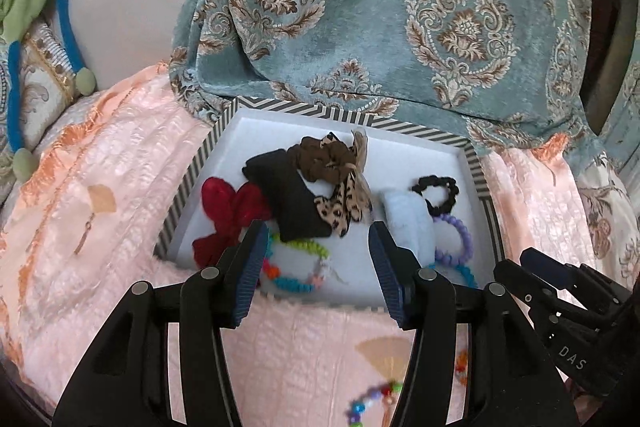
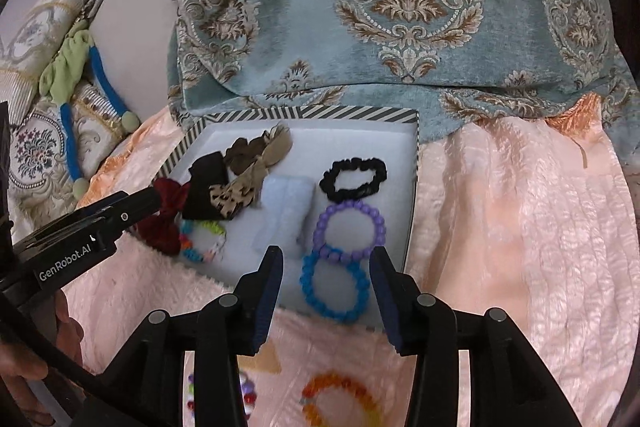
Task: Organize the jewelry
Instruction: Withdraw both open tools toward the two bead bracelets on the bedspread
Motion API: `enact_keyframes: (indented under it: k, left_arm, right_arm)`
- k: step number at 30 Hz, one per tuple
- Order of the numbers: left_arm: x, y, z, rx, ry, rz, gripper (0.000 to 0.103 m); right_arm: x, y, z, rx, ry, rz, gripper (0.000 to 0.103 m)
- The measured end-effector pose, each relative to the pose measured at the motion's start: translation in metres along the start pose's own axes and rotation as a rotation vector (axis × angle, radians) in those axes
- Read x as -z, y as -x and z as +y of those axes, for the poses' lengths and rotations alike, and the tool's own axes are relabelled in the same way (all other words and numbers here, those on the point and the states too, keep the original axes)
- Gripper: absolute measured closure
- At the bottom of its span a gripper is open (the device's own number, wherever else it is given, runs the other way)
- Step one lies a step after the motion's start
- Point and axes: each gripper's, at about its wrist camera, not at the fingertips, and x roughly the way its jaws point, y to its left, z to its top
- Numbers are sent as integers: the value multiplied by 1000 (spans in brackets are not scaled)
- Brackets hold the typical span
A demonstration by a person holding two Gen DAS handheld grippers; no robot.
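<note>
A striped-rim tray (image 1: pixel 416 132) (image 2: pixel 312 113) lies on the pink bedspread. It holds a red bow (image 1: pixel 224 215) (image 2: pixel 168 215), black cloth (image 1: pixel 288 195), brown scrunchie (image 1: pixel 324 159), leopard bow (image 1: pixel 344 207), pale blue pad (image 1: pixel 412 223) (image 2: pixel 286 215), black scrunchie (image 2: pixel 354 179), purple bead bracelet (image 2: pixel 350 231), blue bead bracelet (image 2: pixel 336 287) and a multicolour bracelet (image 1: pixel 296 267) (image 2: pixel 200 239). My left gripper (image 1: pixel 318 263) is open and empty over the tray's near edge. My right gripper (image 2: pixel 326 287) is open around the blue bracelet, empty. An orange bracelet (image 2: pixel 340 399) and a multicolour one (image 1: pixel 372 403) lie on the spread below.
A teal patterned blanket (image 1: pixel 400 7) (image 2: pixel 400 7) lies piled behind the tray. A green and blue fabric toy (image 1: pixel 36 27) (image 2: pixel 76 75) lies at the left by embroidered pillows. The left gripper's body (image 2: pixel 80 239) shows in the right wrist view, the right gripper's body (image 1: pixel 572 307) in the left one.
</note>
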Motion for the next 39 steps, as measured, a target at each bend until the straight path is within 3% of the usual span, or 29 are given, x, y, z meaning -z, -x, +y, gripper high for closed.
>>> enact_keyframes:
  k: [5, 9, 25, 39]
  left_arm:
    - [13, 14, 4, 13, 2, 11, 50]
    - [27, 24, 8, 40, 13, 20, 43]
    - [97, 30, 13, 81, 11, 152, 42]
    - [127, 12, 7, 83, 17, 233, 42]
  right_arm:
    - [14, 14, -2, 7, 0, 9, 60]
    - [29, 26, -7, 13, -5, 22, 60]
    - [93, 25, -21, 29, -12, 128, 59]
    - [97, 9, -30, 64, -3, 149, 59]
